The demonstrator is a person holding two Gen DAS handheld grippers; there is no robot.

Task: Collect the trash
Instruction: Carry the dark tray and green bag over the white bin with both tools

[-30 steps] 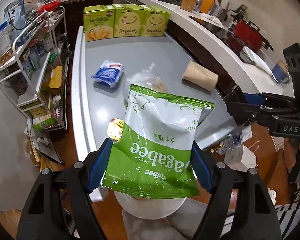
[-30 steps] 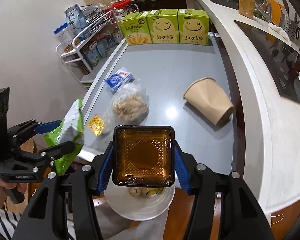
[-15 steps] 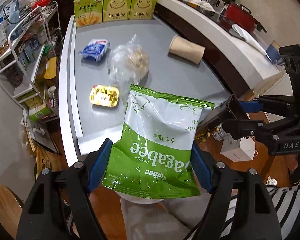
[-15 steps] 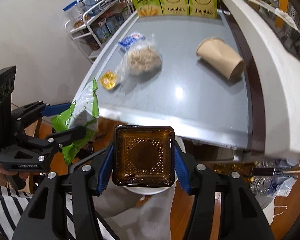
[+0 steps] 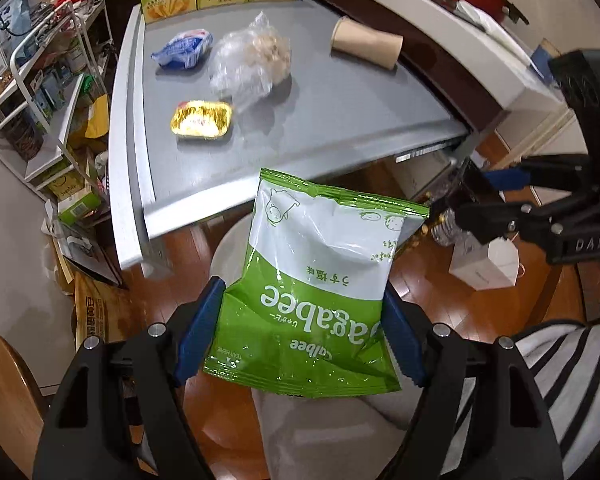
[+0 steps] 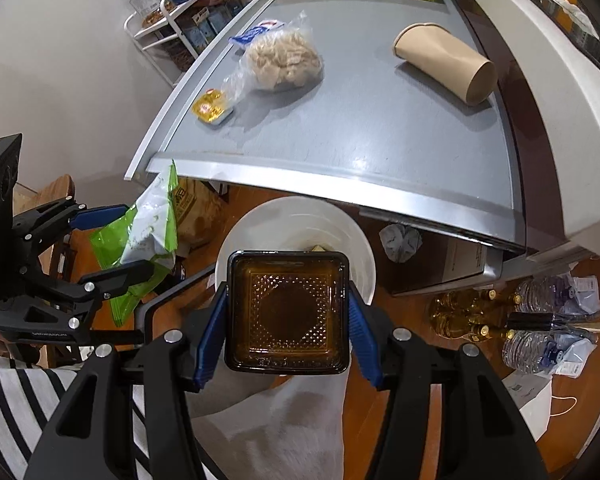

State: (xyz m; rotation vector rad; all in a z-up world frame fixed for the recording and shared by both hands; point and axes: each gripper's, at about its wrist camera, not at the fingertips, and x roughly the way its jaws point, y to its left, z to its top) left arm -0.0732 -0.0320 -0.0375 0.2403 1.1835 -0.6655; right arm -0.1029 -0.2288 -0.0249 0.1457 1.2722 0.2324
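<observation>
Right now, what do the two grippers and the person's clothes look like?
Both grippers are matte black plastic frames with silver screw heads and blue pads on the two fingers. The left gripper and right gripper match. The right one has "DAS" raised on its side. The sleeve is white with black stripes; the trousers are light grey.

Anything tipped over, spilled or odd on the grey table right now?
The brown paper cup lies on its side near the table's right edge, open mouth toward the front; nothing has spilled from it. The clear bag is crumpled beside the gold foil tray.
</observation>
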